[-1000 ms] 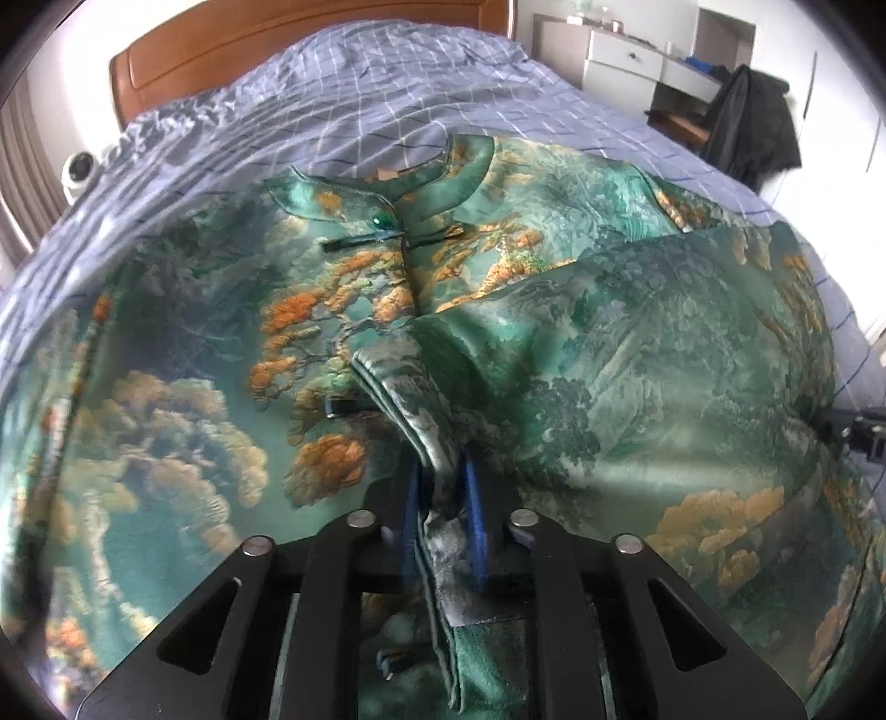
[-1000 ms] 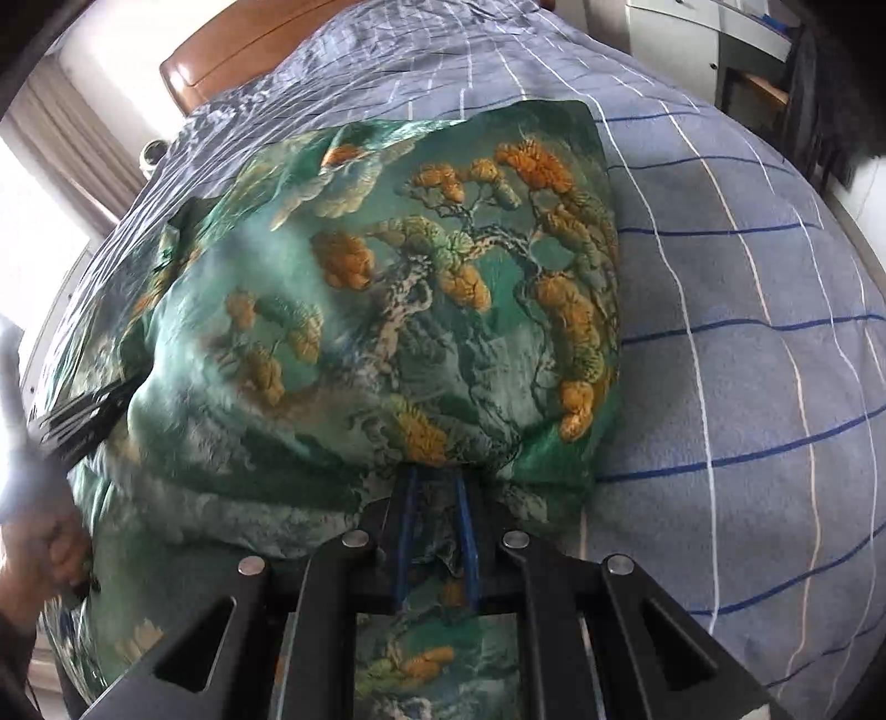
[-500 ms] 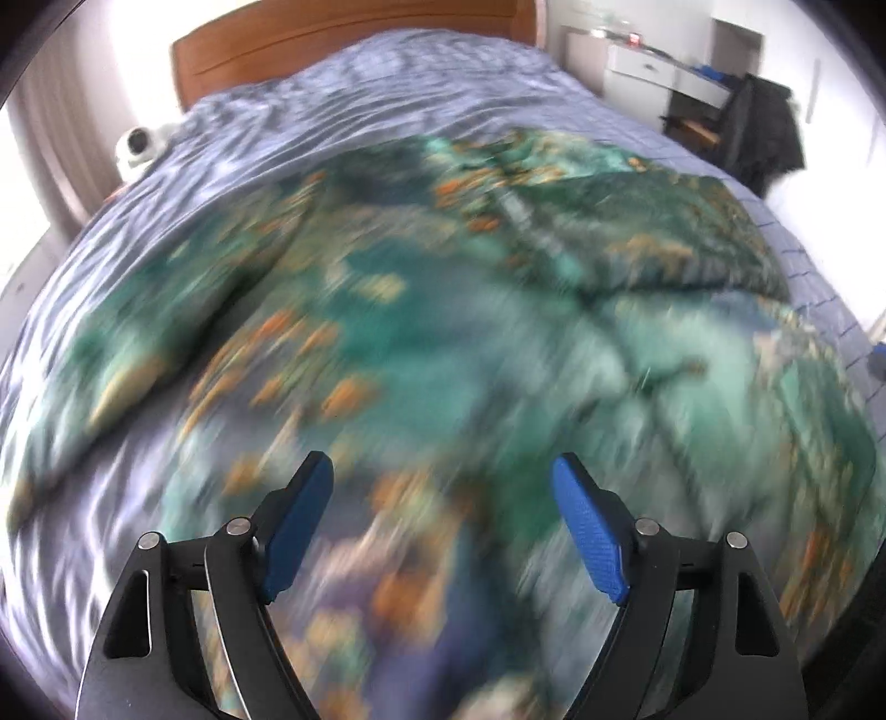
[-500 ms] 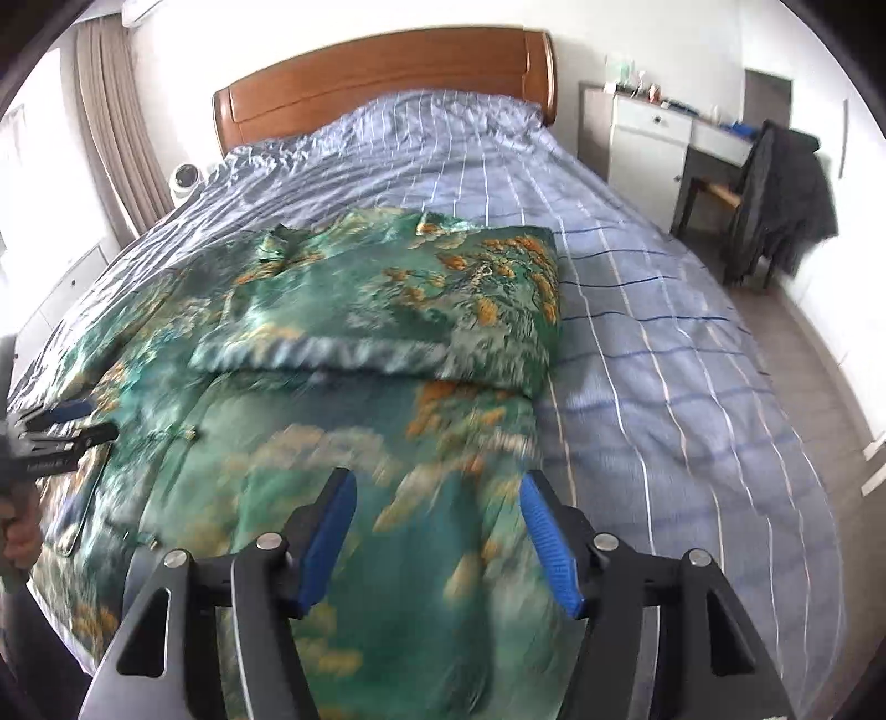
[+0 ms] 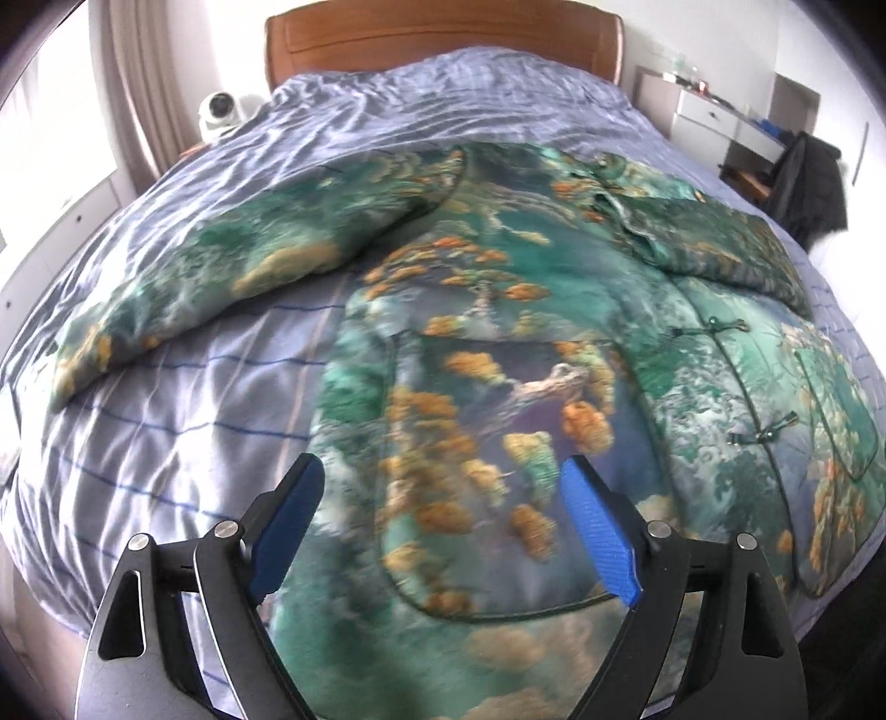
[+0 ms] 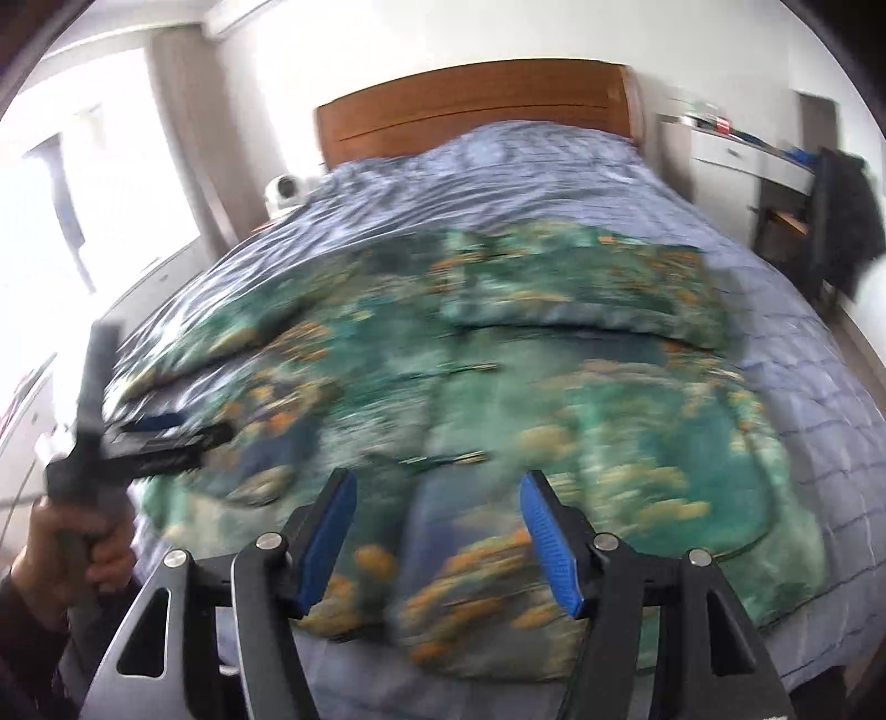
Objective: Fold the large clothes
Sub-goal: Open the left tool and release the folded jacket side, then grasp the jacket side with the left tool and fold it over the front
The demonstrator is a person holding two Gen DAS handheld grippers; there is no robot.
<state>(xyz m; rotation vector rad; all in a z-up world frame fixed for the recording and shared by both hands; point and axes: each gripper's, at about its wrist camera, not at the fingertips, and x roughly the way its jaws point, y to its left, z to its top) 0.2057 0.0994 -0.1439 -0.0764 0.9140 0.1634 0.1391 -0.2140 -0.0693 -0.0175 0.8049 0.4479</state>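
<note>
Released since a second ago: both left tongs and right tongs now spread, empty, above the hem of the green satin padded jacket with orange tree print on the blue striped bed. Risk: slippery folded right sleeve sliding open when its unfolded left sleeve gets tugged.

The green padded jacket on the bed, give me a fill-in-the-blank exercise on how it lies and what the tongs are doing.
1. The green landscape-print padded jacket lies on a striped blue ____.
2. The left tongs are ____, gripping nothing.
3. One sleeve is folded across the chest; the other sleeve lies ____ to the side.
4. The headboard is made of ____.

Missing words: bed cover; open; spread out; wood
</note>
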